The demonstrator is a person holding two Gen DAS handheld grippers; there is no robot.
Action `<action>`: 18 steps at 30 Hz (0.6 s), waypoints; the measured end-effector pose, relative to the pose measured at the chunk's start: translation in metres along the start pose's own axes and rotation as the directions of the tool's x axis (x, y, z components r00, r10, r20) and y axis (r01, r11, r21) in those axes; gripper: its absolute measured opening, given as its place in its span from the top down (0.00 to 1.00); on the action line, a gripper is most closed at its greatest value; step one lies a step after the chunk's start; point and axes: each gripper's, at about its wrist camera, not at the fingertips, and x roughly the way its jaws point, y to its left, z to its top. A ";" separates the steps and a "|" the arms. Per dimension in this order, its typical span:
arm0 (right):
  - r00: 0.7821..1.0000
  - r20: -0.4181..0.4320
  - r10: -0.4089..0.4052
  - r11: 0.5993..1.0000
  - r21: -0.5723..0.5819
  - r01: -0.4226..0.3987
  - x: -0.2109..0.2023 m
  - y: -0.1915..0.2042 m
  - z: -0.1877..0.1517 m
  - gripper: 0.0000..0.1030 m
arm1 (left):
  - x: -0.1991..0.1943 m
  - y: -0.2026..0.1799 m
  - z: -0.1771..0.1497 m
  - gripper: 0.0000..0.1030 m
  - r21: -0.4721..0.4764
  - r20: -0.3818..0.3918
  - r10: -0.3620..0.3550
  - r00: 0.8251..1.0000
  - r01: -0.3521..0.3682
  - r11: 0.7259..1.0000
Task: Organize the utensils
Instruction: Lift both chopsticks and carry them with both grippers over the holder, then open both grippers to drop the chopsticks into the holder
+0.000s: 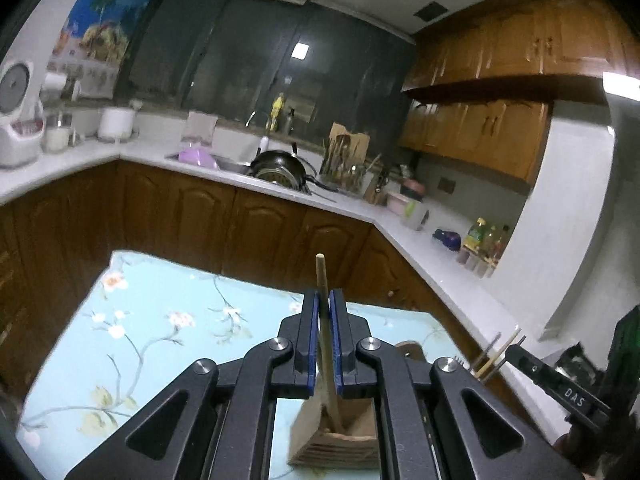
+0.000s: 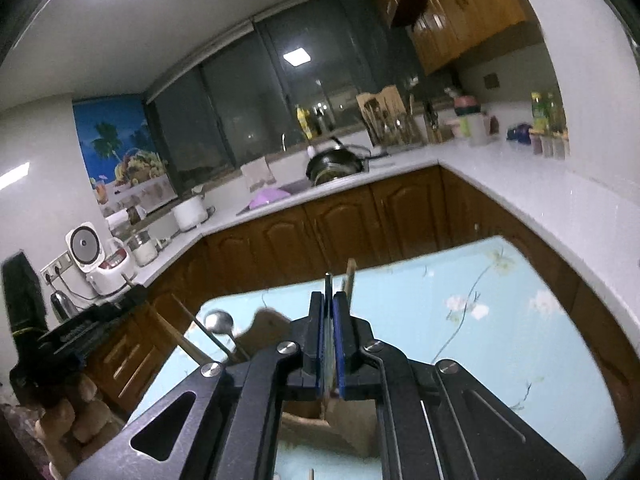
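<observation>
My left gripper [image 1: 324, 300] is shut on a thin wooden stick [image 1: 321, 276] that stands nearly upright between the blue pads. Its lower end reaches down to a brown wooden holder [image 1: 336, 436] on the blue floral tablecloth [image 1: 160, 340]. My right gripper [image 2: 328, 300] is shut on a thin dark utensil handle [image 2: 328, 282], with a wooden stick [image 2: 351, 274] close beside it. The brown holder [image 2: 348, 420] lies below its jaws. A metal spoon [image 2: 219, 320] and wooden sticks [image 2: 192, 336] rise to the left. The right gripper [image 1: 560, 392] also shows at the edge of the left wrist view.
A white L-shaped counter [image 1: 400, 232] on brown cabinets runs behind and to the right of the table. It carries a black pan [image 1: 280, 164], a utensil rack [image 1: 344, 152], a rice cooker [image 1: 16, 120] and bottles [image 1: 484, 240]. A hand [image 2: 68, 420] holds the left gripper.
</observation>
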 end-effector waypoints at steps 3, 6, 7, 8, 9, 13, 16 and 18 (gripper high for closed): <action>1.000 -0.014 0.003 1.000 0.021 -0.002 0.003 -0.003 -0.003 0.96 | 0.000 -0.004 -0.001 0.96 0.022 -0.008 0.002 1.000 -0.002 1.000; 1.000 -0.020 0.004 1.000 0.025 -0.003 0.002 -0.003 -0.003 0.96 | 0.000 0.001 0.001 0.95 0.021 -0.017 -0.007 1.000 0.007 1.000; 1.000 -0.021 0.003 1.000 0.024 -0.003 0.004 -0.004 -0.001 0.96 | 0.002 0.003 0.003 0.95 0.021 -0.019 -0.004 1.000 0.004 1.000; 1.000 -0.023 0.004 1.000 0.023 -0.003 0.004 -0.005 0.000 0.96 | 0.002 0.003 0.004 0.95 0.022 -0.020 -0.002 1.000 0.003 1.000; 1.000 -0.024 0.005 1.000 0.024 -0.004 0.004 -0.005 0.000 0.96 | -0.001 0.005 0.005 0.95 0.023 -0.020 0.001 1.000 -0.001 1.000; 1.000 -0.027 0.010 0.999 0.031 -0.009 0.004 -0.006 0.001 0.96 | -0.014 0.007 0.008 0.94 0.019 -0.042 0.009 0.999 -0.008 1.000; 1.000 -0.027 0.009 0.999 0.032 -0.009 0.005 -0.007 0.001 0.96 | -0.012 0.009 0.006 0.94 0.021 -0.055 0.019 0.998 -0.018 1.000; 1.000 -0.027 0.008 0.999 0.031 -0.008 0.005 -0.007 0.001 0.96 | -0.012 0.012 0.005 0.94 0.006 -0.069 0.009 0.998 -0.008 1.000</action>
